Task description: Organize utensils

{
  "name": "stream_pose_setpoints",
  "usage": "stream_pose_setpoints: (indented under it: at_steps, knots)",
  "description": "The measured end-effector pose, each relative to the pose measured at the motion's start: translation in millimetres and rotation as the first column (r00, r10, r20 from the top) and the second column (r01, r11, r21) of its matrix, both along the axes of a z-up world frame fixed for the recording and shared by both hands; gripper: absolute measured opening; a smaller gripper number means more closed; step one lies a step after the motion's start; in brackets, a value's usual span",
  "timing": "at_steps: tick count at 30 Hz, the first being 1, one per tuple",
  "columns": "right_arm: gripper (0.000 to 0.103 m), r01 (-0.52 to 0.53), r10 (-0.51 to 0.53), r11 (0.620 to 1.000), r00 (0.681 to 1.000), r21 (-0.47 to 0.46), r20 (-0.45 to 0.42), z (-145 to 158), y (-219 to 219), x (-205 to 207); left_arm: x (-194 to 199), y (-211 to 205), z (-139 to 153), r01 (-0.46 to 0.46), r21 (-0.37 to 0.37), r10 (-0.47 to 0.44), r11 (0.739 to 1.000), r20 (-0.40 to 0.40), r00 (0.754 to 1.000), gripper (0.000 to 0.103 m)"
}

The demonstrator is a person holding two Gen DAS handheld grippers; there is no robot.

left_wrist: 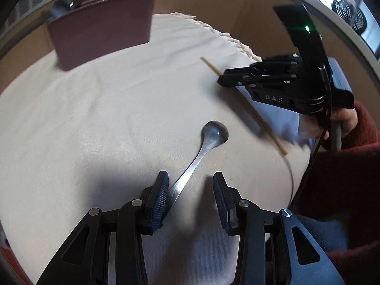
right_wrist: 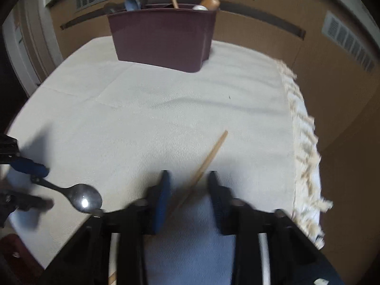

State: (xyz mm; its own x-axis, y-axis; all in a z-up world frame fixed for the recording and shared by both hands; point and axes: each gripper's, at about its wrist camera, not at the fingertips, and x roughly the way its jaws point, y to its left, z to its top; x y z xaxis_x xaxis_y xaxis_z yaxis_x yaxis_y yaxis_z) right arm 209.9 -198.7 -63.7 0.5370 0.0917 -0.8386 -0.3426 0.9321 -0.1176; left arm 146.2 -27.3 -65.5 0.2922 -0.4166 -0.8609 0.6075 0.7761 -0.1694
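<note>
— Cream cloth (right_wrist: 180, 109) is covering the whole table we are working on, its fringe (right_wrist: 301, 128) hanging off the right side, and brown panelled walls with vent grilles are standing behind. What are we holding?

— Nothing firmly, as far as we are seeing. Our left gripper (left_wrist: 191, 199) is standing wide, and the metal spoon (left_wrist: 204, 147) is lying on the cloth with its handle running between the fingers — touching the left blue pad (left_wrist: 158, 204), well clear of the other. Its bowl is pointing away from us.

— And the right gripper (right_wrist: 188, 197)?

— We are seeing its jaws spread as well, with the wooden chopstick (right_wrist: 206, 159) slanting through the gap, its tip pointing far and right. It is passing close by the left pad; the blur is keeping us from saying whether it is touching.

— Where is the holder?

— The maroon utensil caddy (right_wrist: 161, 35) is standing at the far edge of the cloth, with spoons and wooden handles sticking up from it.
</note>
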Motion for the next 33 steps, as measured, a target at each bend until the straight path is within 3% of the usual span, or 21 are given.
stream_pose_setpoints:
  at_steps: [3, 10, 14, 16, 19, 22, 24, 29, 33]
  knots:
    - [0.003, -0.004, 0.004, 1.000, 1.000, -0.020, 0.008, 3, -1, -2, 10, -16, 2, 0.038, 0.007, -0.038, 0.999, 0.007, 0.999, 0.039]
    - [0.003, 0.050, -0.050, 0.999, 0.999, 0.018, 0.021, 16, -31, -14, 35, -55, -2, 0.098, 0.123, -0.103, 0.988, 0.038, 0.994, 0.039]
    - [0.003, 0.055, -0.058, 0.997, 0.997, 0.059, 0.051, 27, -41, -20, 43, -62, -1, 0.094, 0.144, -0.097, 0.985, 0.018, 0.995, 0.038]
    - [0.003, 0.053, -0.058, 0.995, 0.997, 0.090, 0.056, 31, -45, -20, 48, -58, 0, 0.066, 0.133, -0.068, 0.989, 0.009, 0.998, 0.029]
    - [0.003, 0.052, -0.059, 0.988, 0.997, 0.148, 0.044, 31, -51, -16, 53, -51, -1, 0.013, 0.090, -0.013, 0.996, -0.003, 1.000, 0.030]
    - [0.003, 0.058, -0.063, 0.981, 0.998, 0.185, 0.018, 27, -56, -11, 55, -38, 2, -0.067, 0.086, 0.064, 0.994, 0.039, 0.997, 0.029]
    - [0.003, 0.067, -0.067, 0.972, 0.998, 0.224, -0.008, 24, -60, -8, 59, -20, 8, -0.148, 0.045, 0.145, 0.988, 0.058, 0.988, 0.029]
    - [0.004, 0.073, -0.071, 0.960, 0.997, 0.271, -0.015, 27, -65, -6, 68, 23, 22, -0.310, -0.113, 0.317, 0.944, 0.047, 0.947, 0.029]
    - [0.004, 0.051, -0.054, 0.963, 0.999, 0.265, 0.002, 32, -58, -4, 65, 44, 28, -0.379, -0.166, 0.390, 0.911, 0.043, 0.920, 0.029]
